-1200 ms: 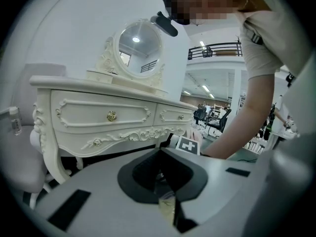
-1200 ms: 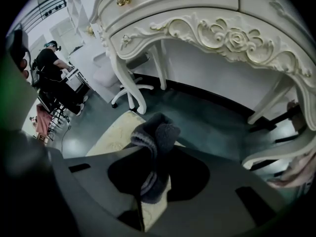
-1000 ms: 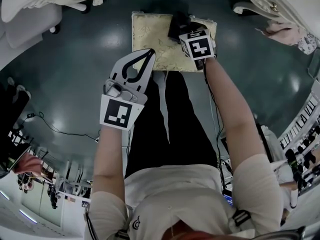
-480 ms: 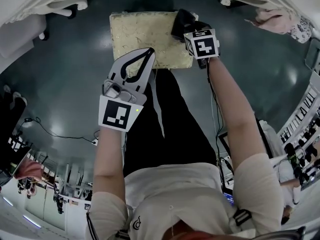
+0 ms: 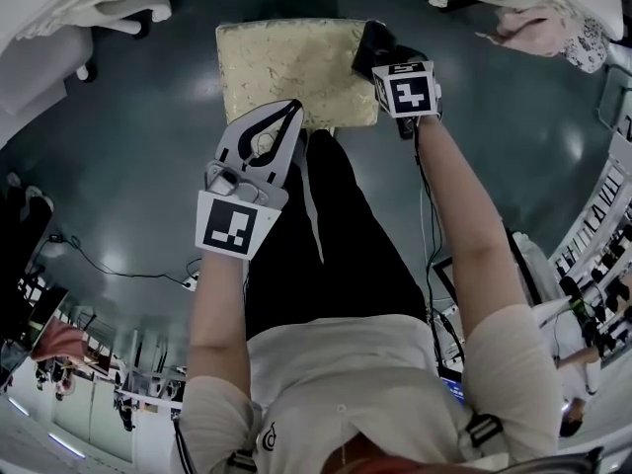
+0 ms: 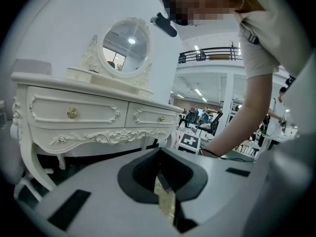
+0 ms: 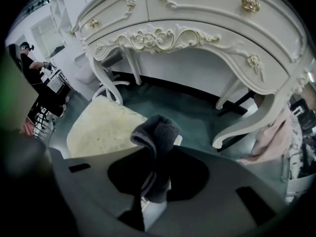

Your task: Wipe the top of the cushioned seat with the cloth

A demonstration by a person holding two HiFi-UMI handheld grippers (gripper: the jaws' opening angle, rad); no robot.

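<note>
The cushioned seat (image 5: 286, 72) is a pale yellow patterned square on the dark floor ahead of the person's legs. My right gripper (image 5: 383, 55) is shut on a dark grey cloth (image 5: 373, 42), which sits at the seat's far right edge. In the right gripper view the cloth (image 7: 155, 132) bulges out of the jaws, with the seat (image 7: 103, 127) to its left. I cannot tell whether the cloth touches the cushion. My left gripper (image 5: 292, 109) is shut and holds nothing; its tips hover over the seat's near edge. A sliver of the seat (image 6: 166, 205) shows below its jaws.
A white carved dressing table (image 7: 197, 28) with gold knobs stands just beyond the seat, its curved legs (image 5: 128, 8) at both sides. An oval mirror (image 6: 125, 47) is on top. A pink cloth (image 5: 548, 33) hangs at the right. A cable (image 5: 109, 260) runs over the floor at left.
The right gripper has carried the cloth rightward across the seat, from near its middle to its right edge. The left gripper has stayed over the seat's near edge.
</note>
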